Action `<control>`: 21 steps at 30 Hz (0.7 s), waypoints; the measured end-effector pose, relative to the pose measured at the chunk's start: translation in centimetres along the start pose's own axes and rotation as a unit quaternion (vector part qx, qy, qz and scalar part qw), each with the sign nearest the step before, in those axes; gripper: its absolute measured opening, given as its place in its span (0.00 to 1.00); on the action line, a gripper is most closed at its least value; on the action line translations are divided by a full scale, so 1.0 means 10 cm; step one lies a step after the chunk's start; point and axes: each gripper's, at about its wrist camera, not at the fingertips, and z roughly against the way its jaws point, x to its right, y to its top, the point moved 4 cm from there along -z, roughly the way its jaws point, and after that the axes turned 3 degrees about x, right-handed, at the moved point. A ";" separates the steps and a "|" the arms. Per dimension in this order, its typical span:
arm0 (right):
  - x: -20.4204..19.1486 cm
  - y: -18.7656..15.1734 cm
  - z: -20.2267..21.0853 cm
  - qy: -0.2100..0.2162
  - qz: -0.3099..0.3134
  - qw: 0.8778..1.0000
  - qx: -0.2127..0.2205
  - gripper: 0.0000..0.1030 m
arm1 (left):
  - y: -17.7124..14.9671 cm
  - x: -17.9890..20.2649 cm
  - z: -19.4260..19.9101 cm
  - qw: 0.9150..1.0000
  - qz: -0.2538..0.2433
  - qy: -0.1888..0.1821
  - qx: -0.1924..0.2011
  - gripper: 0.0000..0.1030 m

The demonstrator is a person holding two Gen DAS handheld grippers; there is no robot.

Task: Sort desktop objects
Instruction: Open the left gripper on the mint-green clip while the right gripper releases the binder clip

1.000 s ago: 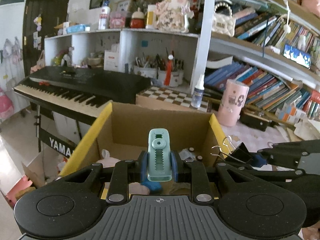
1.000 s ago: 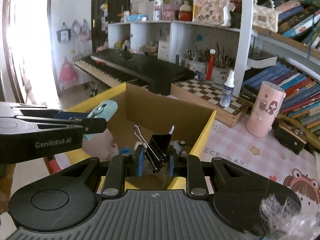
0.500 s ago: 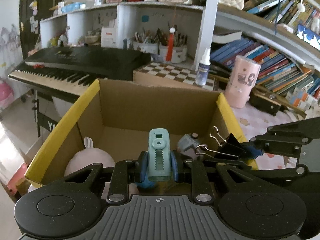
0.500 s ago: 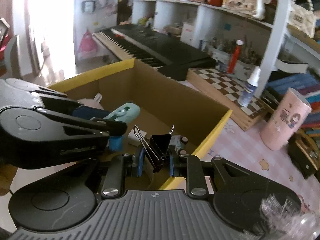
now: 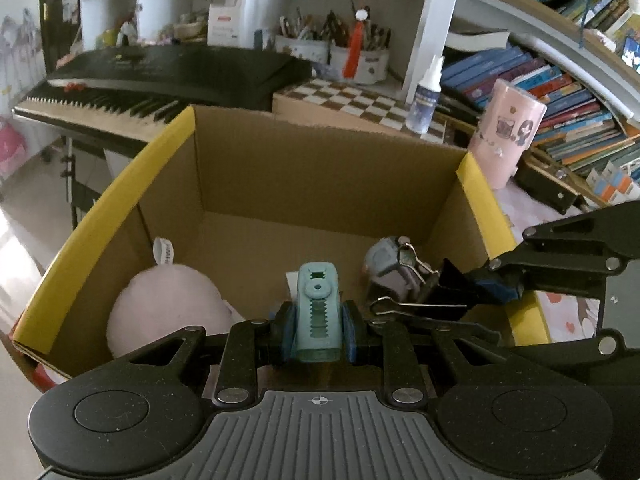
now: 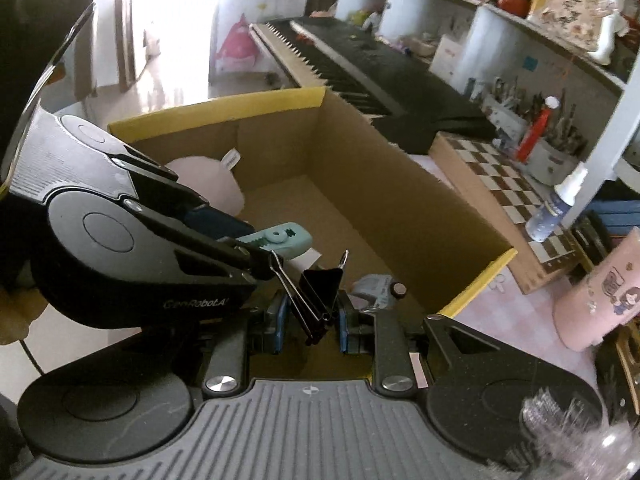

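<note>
In the left wrist view, going from the nine o'clock side across, a keyboard [image 5: 132, 92] stands beyond the far left corner of the cardboard box [image 5: 320, 160], whose yellow-taped rim runs down toward eight o'clock. Inside the box, at about eight o'clock from its floor centre, lies a pale pink plush toy [image 5: 168, 304] with its white tag upright. At six o'clock the left gripper [image 5: 318, 330] is clamped narrow on a teal clip [image 5: 318, 312], which stands upright between the blue pads over the box's near floor. Just toward three o'clock of it a small grey toy [image 5: 384, 264] rests on the box floor near the right wall, and the right gripper [image 5: 486, 284] reaches in from three o'clock, closed on a black binder clip [image 5: 444, 292] whose wire handles point toward the teal clip without touching it. Outside the box, at two o'clock, a pink tumbler [image 5: 508, 132] stands beside a white spray bottle [image 5: 426, 96] on the chessboard [image 5: 360, 100]. In the right wrist view the left gripper [image 6: 280, 246] enters from nine o'clock with the teal clip [image 6: 284, 242] over the box floor, and at six o'clock the right gripper [image 6: 316, 320] pinches the binder clip [image 6: 320, 292], tilted, above the near edge of the box [image 6: 360, 184]; the tumbler [image 6: 600, 288] sits at three o'clock.
</note>
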 end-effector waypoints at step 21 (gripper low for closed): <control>0.01 -0.02 0.06 -0.040 0.033 0.999 0.015 0.28 | 0.02 0.08 0.17 0.999 -0.003 -0.004 0.031 0.31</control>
